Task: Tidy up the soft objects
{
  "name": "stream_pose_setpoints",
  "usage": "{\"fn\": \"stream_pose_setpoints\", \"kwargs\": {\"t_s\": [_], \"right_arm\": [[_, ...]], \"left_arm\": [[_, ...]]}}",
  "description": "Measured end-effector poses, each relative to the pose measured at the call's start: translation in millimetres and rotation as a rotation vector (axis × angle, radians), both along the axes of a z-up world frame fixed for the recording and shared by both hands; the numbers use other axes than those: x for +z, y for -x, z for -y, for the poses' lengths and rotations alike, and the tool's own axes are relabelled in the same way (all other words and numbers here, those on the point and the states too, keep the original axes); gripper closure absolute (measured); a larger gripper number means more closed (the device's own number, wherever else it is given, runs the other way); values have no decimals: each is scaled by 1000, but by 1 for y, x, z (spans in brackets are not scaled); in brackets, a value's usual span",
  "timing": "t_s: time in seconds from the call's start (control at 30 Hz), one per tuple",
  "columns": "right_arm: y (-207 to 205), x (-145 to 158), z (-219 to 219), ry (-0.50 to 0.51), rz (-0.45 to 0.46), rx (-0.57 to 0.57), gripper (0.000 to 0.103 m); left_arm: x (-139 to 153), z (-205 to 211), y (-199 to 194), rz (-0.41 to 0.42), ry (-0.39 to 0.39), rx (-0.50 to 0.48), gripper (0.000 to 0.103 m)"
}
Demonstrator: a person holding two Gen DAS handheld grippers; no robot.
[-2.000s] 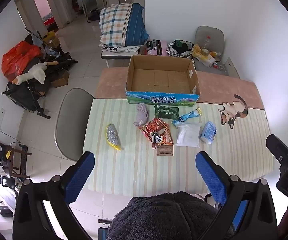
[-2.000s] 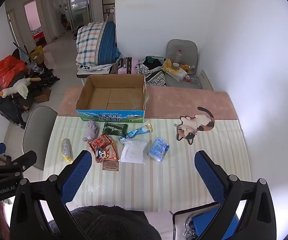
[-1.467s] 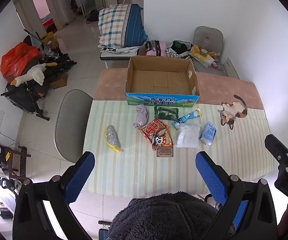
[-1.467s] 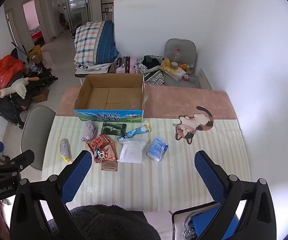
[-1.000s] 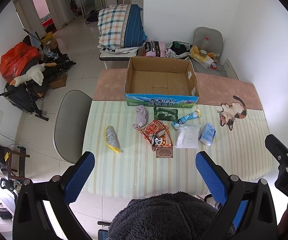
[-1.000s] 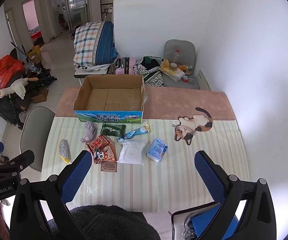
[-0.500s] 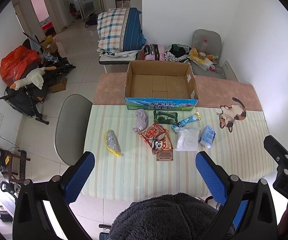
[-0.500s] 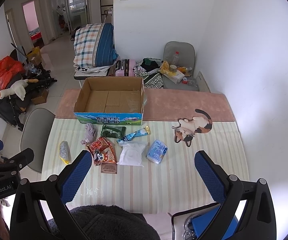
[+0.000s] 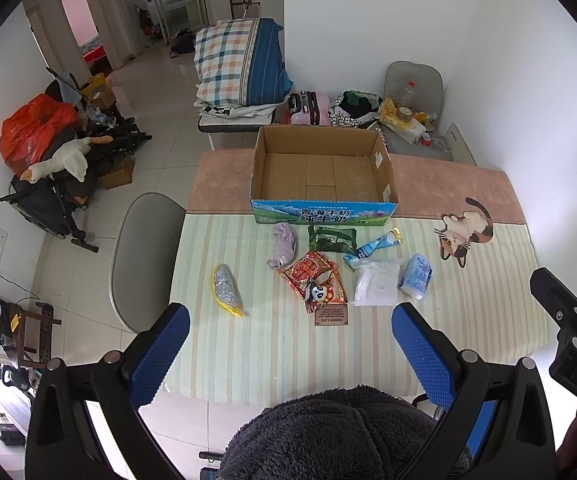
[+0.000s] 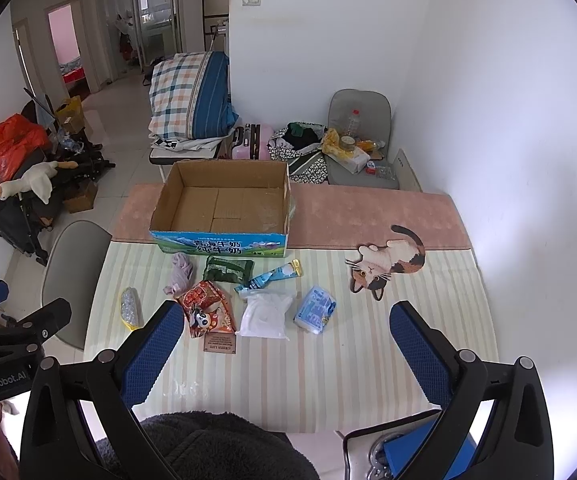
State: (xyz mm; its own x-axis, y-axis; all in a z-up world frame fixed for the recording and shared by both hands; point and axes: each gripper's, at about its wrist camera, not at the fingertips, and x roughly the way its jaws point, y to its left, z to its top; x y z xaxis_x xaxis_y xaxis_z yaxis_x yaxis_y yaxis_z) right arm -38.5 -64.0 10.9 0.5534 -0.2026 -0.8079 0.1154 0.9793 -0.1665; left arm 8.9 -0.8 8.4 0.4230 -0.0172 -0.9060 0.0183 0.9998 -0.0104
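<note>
Both tongs have risen since two seconds ago, so more of the room shows beyond your striped counter (image 9: 272, 344). Your left tongs (image 9: 288, 354) and right tongs (image 10: 286, 350) hang spread wide with nothing between them, high above the near edge. On the counter, the open cardboard box (image 9: 324, 168) sits at the far side; just before it lie the grey cloth bundle (image 9: 282, 246), red snack bag (image 9: 314, 280), white pouch (image 10: 266, 314) and blue tissue pack (image 10: 314, 309), untouched.
</note>
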Motion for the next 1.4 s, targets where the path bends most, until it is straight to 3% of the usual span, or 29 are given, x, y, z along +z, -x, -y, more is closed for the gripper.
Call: {"fn": "stream_pose_setpoints", "kwargs": {"t_s": [0.6,1.4], "right_arm": [[-1,7,-4,-5,8,5,0],[1,-5,-3,-34,-5,9,0]], "left_arm": [[2,1,-4,4,-2,-2,0],[-1,1,-11,14,-18,-19,0]]}}
